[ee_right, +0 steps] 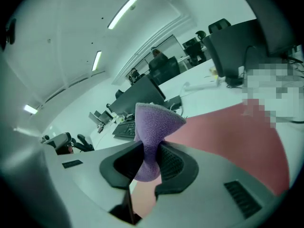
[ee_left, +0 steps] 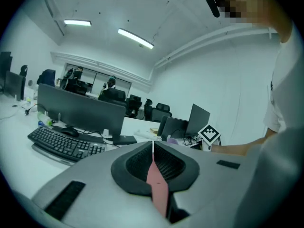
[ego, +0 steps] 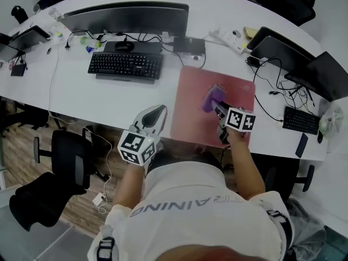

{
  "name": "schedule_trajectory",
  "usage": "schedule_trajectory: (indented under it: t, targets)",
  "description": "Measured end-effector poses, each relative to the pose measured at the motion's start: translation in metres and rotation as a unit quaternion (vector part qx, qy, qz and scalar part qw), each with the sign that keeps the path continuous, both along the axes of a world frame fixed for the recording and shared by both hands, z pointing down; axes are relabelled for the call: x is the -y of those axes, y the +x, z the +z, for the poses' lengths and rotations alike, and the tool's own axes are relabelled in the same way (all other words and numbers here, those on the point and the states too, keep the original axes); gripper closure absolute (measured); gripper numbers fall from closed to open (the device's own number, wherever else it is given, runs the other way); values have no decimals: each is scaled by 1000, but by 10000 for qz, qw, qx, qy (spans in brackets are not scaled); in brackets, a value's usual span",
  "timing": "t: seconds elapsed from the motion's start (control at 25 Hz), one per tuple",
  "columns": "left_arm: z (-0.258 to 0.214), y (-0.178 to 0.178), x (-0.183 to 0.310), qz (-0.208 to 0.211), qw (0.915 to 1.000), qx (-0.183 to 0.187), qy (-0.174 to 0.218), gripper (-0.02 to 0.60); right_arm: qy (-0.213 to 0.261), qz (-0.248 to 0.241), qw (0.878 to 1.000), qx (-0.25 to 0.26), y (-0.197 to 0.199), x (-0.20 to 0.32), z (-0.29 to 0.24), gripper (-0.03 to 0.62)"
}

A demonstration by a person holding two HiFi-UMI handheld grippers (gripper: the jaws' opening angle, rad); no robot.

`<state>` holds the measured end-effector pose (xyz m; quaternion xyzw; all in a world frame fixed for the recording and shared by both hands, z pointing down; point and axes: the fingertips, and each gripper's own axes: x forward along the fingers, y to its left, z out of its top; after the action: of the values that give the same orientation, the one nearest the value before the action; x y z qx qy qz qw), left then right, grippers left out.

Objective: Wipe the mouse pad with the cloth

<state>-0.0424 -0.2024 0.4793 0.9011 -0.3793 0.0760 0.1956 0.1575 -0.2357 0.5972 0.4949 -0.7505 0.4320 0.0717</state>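
Right gripper view shows our right gripper point(ee_right: 151, 158) clamped on the purple cloth point(ee_right: 154, 122) over the red mouse pad point(ee_right: 228, 132). In the head view the cloth sits near the pad's middle. Our left gripper point(ee_left: 153, 163) hangs by the desk point(ego: 81, 91) edge, its jaws together on nothing. We judge that wiping is in hand. The next move calls for pressing the cloth flat and sweeping it across the pad.

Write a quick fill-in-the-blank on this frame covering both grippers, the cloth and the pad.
1. The right gripper is shut on a ____ cloth.
2. The left gripper has its jaws ____, with nothing between them.
3. In the head view the keyboard lies to the ____ of the mouse pad.

Missing words: purple; shut; left
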Motion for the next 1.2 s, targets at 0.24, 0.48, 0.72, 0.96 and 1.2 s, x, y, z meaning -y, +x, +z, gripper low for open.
schedule_trajectory:
  t: [0.24,0.48,0.72,0.96,1.2]
  targets:
    - [7,-97,-6,-456,9986,262,-92,545,-364,-861,9955,163,-138,5,40,493]
    - [24,-171,-21,-783,9958,374,-302,545,-835,-1521,9848,-1,-242,-6,94,493]
    - [35,-186,-23,-706,9962,308,-399,545,-1337,-1541,9779,-449,-260,-10,140,494]
    - [34,-167,-22,-616,9970,240,-396,545,-1439,-1472,9771,-545,-239,-12,147,493]
    - [27,-128,-31,-647,9970,191,-392,545,-1472,-1368,9778,-588,-189,-23,147,494]
